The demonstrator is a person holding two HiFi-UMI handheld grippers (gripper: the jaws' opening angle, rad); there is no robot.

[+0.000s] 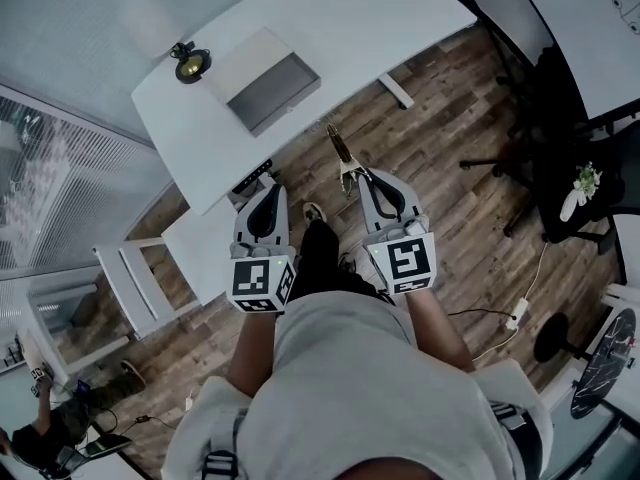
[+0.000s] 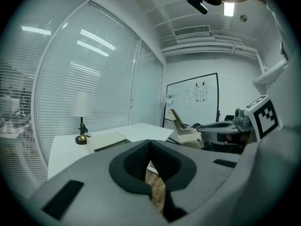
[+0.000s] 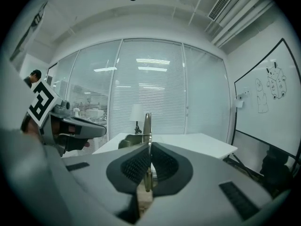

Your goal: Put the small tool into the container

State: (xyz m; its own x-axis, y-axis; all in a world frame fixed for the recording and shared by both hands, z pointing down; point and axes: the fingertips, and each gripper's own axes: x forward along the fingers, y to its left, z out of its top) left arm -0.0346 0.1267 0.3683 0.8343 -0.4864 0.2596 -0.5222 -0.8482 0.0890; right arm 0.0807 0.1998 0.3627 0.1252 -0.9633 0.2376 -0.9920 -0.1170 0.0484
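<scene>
So I'm mid-carry here. My right claw (image 1: 365, 176) is clamped tight on the small tool (image 1: 341, 151), a slim brass-coloured thing. It's hanging over the wood floor (image 1: 470, 118) just short of the desk (image 1: 400, 18), well apart from the container (image 1: 272, 93), which is the open grey box sitting on the desk near the little lamp (image 1: 190, 64). My left claw (image 1: 268, 190) is pinched closed with nothing in it, just riding alongside. The tool's long axis runs straight out along the right claw's own line, with the free end pointing forward toward the desk edge. In the right gripper view it's edge-on, a thin strip rising out of the pads. How I'd play it: bring the tip over the desk edge first, high enough to clear the box's wall. The box sits off to the left of where the tool points now, so I'd swing that way. Then I'd line the long axis up with the box's longer side and get the free end down inside before opening. I'm only holding it near one end, so I reckon a jerky move could make it pivot.
</scene>
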